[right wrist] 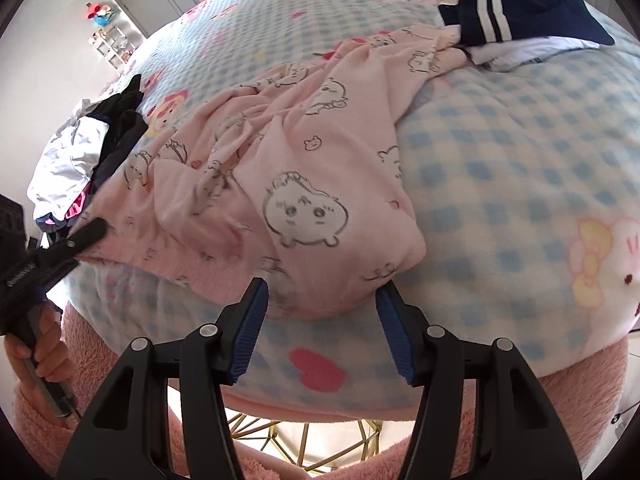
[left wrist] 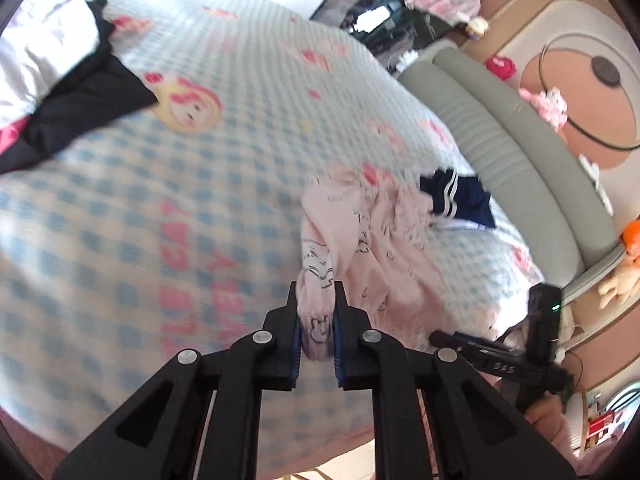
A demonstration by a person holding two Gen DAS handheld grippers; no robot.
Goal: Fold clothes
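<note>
A pink pyjama garment (right wrist: 304,168) with cartoon prints lies crumpled across the blue-checked bed blanket (right wrist: 520,168). My left gripper (left wrist: 316,312) is shut on one end of the pink garment (left wrist: 352,232), seemingly a cuff. In the right wrist view the left gripper (right wrist: 90,232) pinches the garment's left edge, held by a hand (right wrist: 44,356). My right gripper (right wrist: 322,300) is open, its blue pads on either side of the garment's near bulge, just short of it. In the left wrist view the right gripper's body (left wrist: 492,356) shows, but its fingertips stay hidden.
A navy garment with white stripes (right wrist: 520,12) lies beyond the pink one. A pile of black and white clothes (left wrist: 72,92) sits at the far side of the bed. A grey padded headboard (left wrist: 520,160) borders the bed. A gold wire frame (right wrist: 304,448) shows below.
</note>
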